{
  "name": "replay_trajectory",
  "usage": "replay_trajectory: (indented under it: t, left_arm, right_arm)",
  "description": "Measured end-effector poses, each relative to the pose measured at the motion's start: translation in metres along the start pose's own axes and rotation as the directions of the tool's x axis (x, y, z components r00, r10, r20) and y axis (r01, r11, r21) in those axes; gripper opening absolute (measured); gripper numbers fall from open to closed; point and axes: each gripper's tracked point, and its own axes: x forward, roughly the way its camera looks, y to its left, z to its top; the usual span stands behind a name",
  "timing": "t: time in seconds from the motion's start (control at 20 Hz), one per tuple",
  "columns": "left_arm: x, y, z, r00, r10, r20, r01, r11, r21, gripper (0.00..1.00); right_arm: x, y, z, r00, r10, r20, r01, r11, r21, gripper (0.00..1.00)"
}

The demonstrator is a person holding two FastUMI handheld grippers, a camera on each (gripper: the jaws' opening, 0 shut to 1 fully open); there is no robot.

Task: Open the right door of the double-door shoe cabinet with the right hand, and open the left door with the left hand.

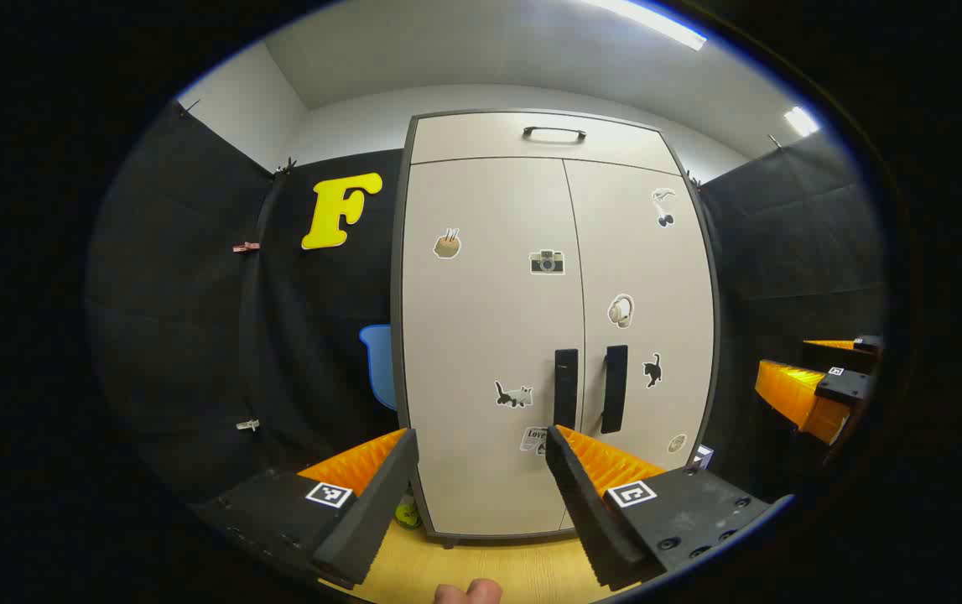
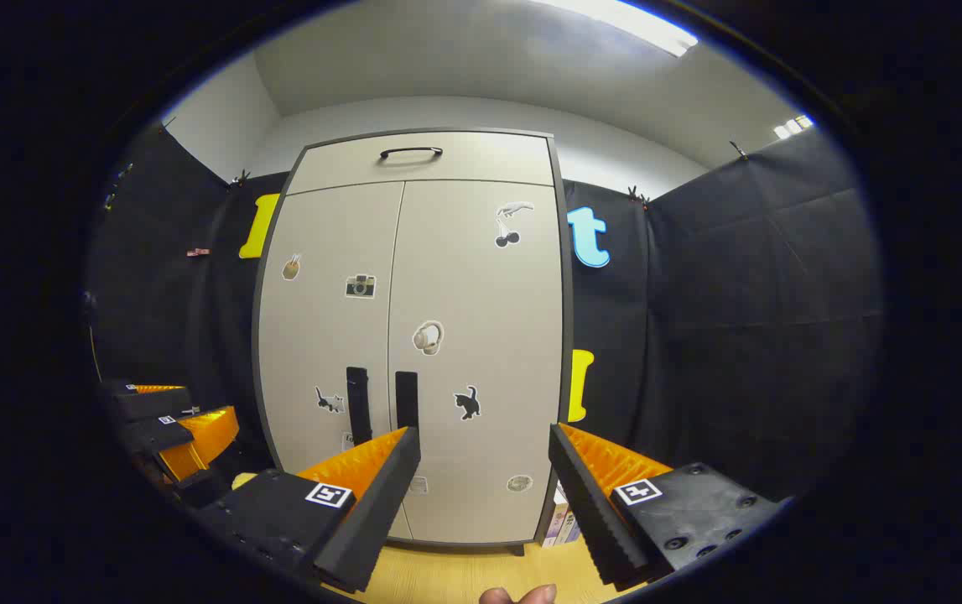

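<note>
Open air lies between both spread grippers and the shoe cabinet (image 1: 531,335), whose closed doors face them. Its two black handles (image 2: 380,403) stand side by side, unblocked. Black cloth walls (image 2: 741,335) close in on either side.

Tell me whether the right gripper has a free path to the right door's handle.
Probably yes. The right gripper is open and short of the closed cabinet; the right door's handle stands just left of its jaws, with nothing visible between them.
</note>
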Motion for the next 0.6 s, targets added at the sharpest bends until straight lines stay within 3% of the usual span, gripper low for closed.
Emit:
replay_trajectory:
  t: [0.6]
  left_arm:
    - [0.0068,0.0076,-0.0033,1.0,0.005,-0.006,-0.005,1.0,0.005,0.94]
  right_arm:
    - [0.0049,0.0081,-0.0013,1.0,0.007,-0.005,-0.007,1.0,-0.009,0.97]
